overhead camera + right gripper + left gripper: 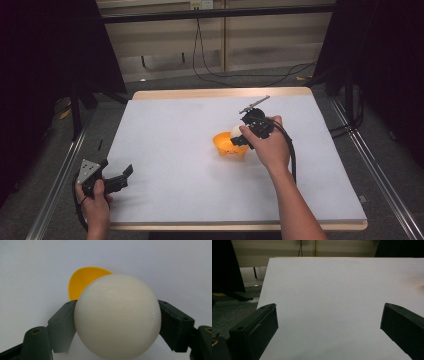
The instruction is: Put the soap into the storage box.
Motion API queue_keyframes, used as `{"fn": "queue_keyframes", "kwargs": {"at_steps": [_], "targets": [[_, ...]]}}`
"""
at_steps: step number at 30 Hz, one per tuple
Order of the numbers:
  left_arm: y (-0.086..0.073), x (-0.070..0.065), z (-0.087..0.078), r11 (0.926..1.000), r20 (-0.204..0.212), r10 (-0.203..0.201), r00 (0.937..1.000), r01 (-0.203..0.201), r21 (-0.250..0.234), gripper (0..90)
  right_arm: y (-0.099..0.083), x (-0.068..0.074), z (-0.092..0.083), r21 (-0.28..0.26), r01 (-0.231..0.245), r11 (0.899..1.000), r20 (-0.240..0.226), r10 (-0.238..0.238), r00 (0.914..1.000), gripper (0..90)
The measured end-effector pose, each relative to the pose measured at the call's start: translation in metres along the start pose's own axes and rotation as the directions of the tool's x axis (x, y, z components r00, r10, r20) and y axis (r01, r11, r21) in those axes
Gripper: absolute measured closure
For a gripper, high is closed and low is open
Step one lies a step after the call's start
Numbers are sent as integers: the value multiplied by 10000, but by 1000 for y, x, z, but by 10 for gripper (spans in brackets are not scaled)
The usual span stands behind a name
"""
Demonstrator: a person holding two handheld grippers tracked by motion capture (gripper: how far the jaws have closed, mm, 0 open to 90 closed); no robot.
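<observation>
A cream-white ball point(117, 317) sits squeezed between the two black jaws of my right gripper point(117, 325). Behind and below it lies an orange bowl point(83, 281). From the high view, the right gripper point(241, 136) hovers over the orange bowl point(227, 146) near the table's middle, and the white ball point(235, 131) peeks out at its tip. My left gripper point(120, 178) rests at the table's front left corner, jaws wide apart over bare white surface. In the left gripper view its fingers point(259, 327) stand far apart with nothing between them.
The white table top point(175, 130) has a wooden rim and dark floor around it. Metal rails run along both sides. Black cables point(210, 60) hang against the back wall beyond the far edge.
</observation>
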State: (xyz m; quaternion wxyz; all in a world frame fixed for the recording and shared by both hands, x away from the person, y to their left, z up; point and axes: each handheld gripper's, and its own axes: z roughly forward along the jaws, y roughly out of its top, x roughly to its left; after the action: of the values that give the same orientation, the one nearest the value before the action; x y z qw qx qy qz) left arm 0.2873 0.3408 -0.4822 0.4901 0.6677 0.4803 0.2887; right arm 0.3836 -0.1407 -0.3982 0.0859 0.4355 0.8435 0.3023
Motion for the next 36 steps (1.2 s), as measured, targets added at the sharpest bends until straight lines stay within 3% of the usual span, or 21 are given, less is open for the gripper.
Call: {"fn": "queue_keyframes", "kwargs": {"at_steps": [11,17,26,36], "targets": [[0,0,0,10000,0,16,10000,-16,-3,11,6,5,10,164,18,9999,66,-19,10000,234],[0,0,0,10000,7,25,10000,-25,13,11,6,7,17,174,-101,9998,376,95,9992,234],[0,-1,1,9999,7,69,10000,-69,83,11,7,13,21,-12,-591,9983,861,589,9945,234],[0,-1,1,9999,12,57,10000,-57,89,11,4,16,31,-8,-1203,9927,1004,1198,9877,233]]}}
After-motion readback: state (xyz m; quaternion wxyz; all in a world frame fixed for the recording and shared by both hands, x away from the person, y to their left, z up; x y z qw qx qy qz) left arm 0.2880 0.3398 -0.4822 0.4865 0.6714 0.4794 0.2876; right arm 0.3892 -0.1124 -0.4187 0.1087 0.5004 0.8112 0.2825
